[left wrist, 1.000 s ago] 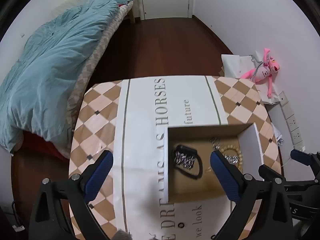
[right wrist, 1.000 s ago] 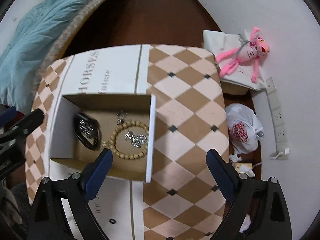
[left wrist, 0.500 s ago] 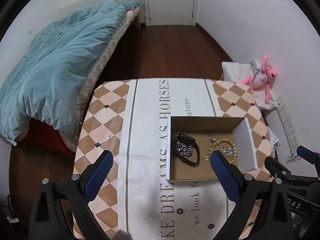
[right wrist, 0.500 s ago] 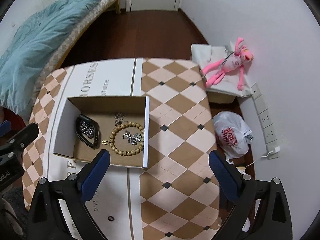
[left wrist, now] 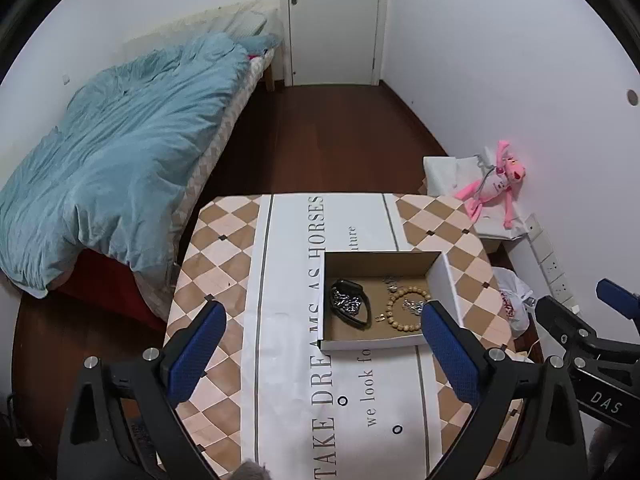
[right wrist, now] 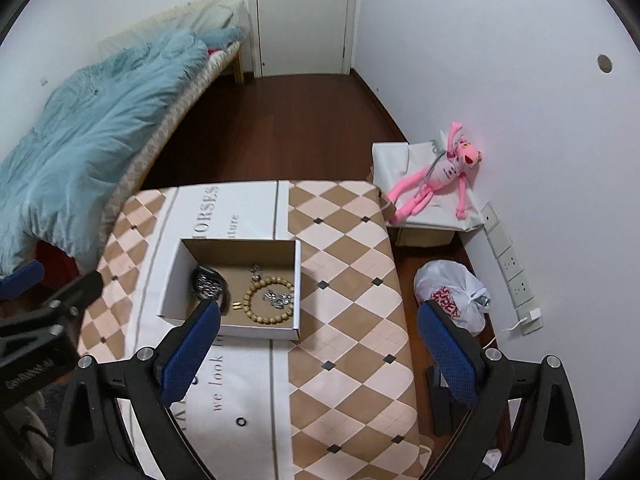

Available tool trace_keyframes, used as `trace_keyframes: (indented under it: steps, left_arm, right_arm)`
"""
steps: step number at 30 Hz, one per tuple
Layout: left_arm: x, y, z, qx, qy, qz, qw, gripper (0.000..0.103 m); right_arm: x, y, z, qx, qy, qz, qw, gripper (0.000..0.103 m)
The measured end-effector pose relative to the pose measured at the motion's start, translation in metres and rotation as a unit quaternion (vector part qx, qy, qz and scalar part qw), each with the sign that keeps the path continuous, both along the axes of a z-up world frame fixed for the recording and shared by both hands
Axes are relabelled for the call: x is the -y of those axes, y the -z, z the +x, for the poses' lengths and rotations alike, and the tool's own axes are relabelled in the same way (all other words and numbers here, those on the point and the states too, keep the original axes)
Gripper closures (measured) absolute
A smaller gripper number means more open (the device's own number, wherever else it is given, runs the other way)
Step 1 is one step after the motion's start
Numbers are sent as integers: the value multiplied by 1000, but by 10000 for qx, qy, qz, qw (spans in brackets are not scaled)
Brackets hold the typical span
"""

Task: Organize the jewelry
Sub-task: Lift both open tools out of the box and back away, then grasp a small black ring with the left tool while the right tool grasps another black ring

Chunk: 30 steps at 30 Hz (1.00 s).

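Note:
An open cardboard box (left wrist: 442, 280) (right wrist: 172, 280) sits on the table with a checked and lettered cloth (left wrist: 288, 360) (right wrist: 352, 320). Inside lie a black watch with a silver chain (left wrist: 349, 305) (right wrist: 208, 284), a wooden bead bracelet (left wrist: 404, 307) (right wrist: 269, 300), small silver pieces (right wrist: 276, 297) and tiny gold earrings (right wrist: 236, 305). My left gripper (left wrist: 320, 356) is open and empty, high above the table's near side. My right gripper (right wrist: 320, 344) is open and empty, above the table right of the box.
A bed with a blue duvet (left wrist: 112, 160) stands left of the table. A pink plush toy (right wrist: 436, 180) lies on a white box by the right wall. A white plastic bag (right wrist: 452, 296) sits on the floor near wall sockets. A door (left wrist: 332, 20) is at the back.
Both grippers have risen and pulled back from the box, so the table and room look smaller and farther. Both stay open and empty. The jewelry has not moved.

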State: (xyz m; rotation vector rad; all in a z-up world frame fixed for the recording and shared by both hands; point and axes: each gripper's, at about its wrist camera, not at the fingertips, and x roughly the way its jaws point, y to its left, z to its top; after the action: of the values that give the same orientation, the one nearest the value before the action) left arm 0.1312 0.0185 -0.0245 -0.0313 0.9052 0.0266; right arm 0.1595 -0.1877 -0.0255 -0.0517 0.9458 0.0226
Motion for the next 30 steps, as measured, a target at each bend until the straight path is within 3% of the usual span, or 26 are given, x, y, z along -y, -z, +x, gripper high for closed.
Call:
trace_keyframes:
  steps: [6, 11, 15, 19, 24, 30]
  left_arm:
    - [2, -9, -16, 73, 33, -64, 9999, 3]
    - [0, -4, -26, 21, -31, -125, 9999, 3]
    - [-1, 26, -33, -317, -210, 206, 9991, 3]
    - [-9, 80, -44, -868, -346, 436, 9947, 3]
    - [-19, 134, -56, -1430, -448, 621, 9868, 3]
    - [-36, 176, -66, -1873, -630, 673, 9780, 3]
  right_arm:
    - [4, -16, -19, 147, 32, 118, 9998, 3]
    - [10, -10, -32, 61, 96, 312, 9994, 3]
    - [6, 29, -42, -359, 7, 336, 9988, 3]
    - [-8, 94, -53, -949, -247, 516, 9938, 5]
    - [-30, 162, -62, -1480, -503, 565, 9861, 30]
    - [-50, 201, -67, -1581, -626, 494, 9842, 43]
